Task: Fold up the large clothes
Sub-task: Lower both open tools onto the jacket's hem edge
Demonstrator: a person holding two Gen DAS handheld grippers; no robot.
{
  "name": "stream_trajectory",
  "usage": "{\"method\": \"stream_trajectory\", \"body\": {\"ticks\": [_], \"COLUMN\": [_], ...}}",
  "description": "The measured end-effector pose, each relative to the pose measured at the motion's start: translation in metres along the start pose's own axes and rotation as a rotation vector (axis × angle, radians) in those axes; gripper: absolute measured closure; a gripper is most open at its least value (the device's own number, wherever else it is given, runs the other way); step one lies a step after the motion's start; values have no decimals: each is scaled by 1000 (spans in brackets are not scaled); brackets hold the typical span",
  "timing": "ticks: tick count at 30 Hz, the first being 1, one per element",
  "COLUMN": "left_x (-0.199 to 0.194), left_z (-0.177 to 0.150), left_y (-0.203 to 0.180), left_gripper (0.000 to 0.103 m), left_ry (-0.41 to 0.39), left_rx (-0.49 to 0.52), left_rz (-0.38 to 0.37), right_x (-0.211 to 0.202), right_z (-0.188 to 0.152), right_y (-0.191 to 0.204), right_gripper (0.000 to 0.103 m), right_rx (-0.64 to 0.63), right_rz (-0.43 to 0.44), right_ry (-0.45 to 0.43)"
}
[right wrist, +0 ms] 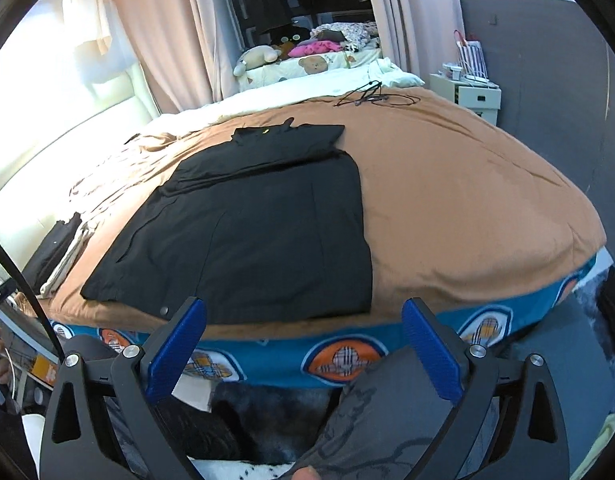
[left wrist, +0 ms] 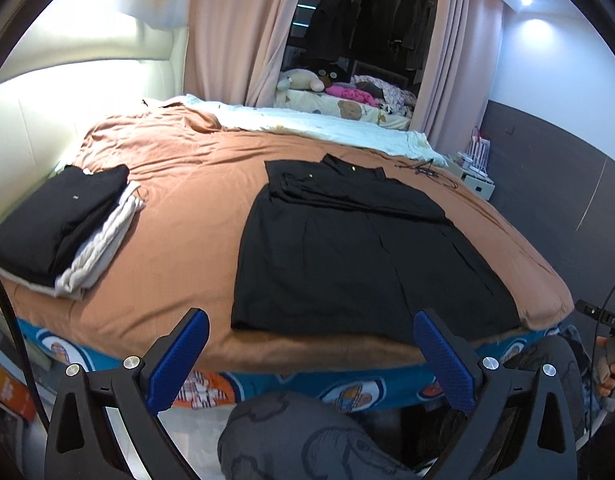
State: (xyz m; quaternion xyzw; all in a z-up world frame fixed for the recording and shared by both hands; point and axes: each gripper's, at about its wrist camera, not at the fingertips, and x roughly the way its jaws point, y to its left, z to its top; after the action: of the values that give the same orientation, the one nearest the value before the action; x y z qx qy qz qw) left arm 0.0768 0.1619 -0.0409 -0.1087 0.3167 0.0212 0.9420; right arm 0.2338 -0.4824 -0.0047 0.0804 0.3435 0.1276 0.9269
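The black garment lies flat on the brown bedspread, filling the centre of the left wrist view and the centre-left of the right wrist view. Its upper part is already folded down into a band across the far end; the long lower panel is still spread toward the near edge of the bed.

We hold the left gripper with its blue pads spread wide and nothing between them, low in the frame and short of the hem. The right gripper stands equally wide and empty, just short of the near hem.

We judge the step in hand to be a fresh grasp of the near hem for the next fold. To do it well:
- Place one gripper at each near corner, so the hem lifts evenly.
- Close the pads on the garment only, not on the bedspread beneath.
- Carry the hem toward the far band and keep the side edges aligned.
- Press out creases before release.

The bedspread is soft and slightly wrinkled, so cloth may drag. A stack of folded clothes sits at centre left. A dark cable lies on the bed at the far side, well apart from the garment. Pink curtains frame a dark window at upper centre.
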Motion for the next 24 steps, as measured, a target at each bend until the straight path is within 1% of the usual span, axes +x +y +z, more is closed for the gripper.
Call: {"method": "stream_trajectory", "body": {"ticks": [5,7,14,17,19,23,24], "left_x": [-11,-10,21,38,51,74,78], "left_z": [-19,-25,-31,-30,-30,-27,-27], "left_y": [-1,1,27,44,55,70,73], "left_gripper": [0,0,1,1,4,7,11], "left_ry": [9,12,66,83,107,136,141], "left_rx": [11,5,-51,-110,-155,-195,-204], "left_rz": [-14,-19,-14,-14,-13,-7,-10], "right_x": [-17,-14,24,40,52,78,85], "right_z": [-8,-10,-16,-12,-6,1,3], "right_y": [0,-2,-19,-26,-32,-37,-40], "right_gripper": [5,5,5,5,5,5,5], "right_rx": [5,8,82,132,150,162,174], "right_rz": [25,32,54,63,67,71,81], "right_ry": [-16,-11,42,55,68,87,93]}}
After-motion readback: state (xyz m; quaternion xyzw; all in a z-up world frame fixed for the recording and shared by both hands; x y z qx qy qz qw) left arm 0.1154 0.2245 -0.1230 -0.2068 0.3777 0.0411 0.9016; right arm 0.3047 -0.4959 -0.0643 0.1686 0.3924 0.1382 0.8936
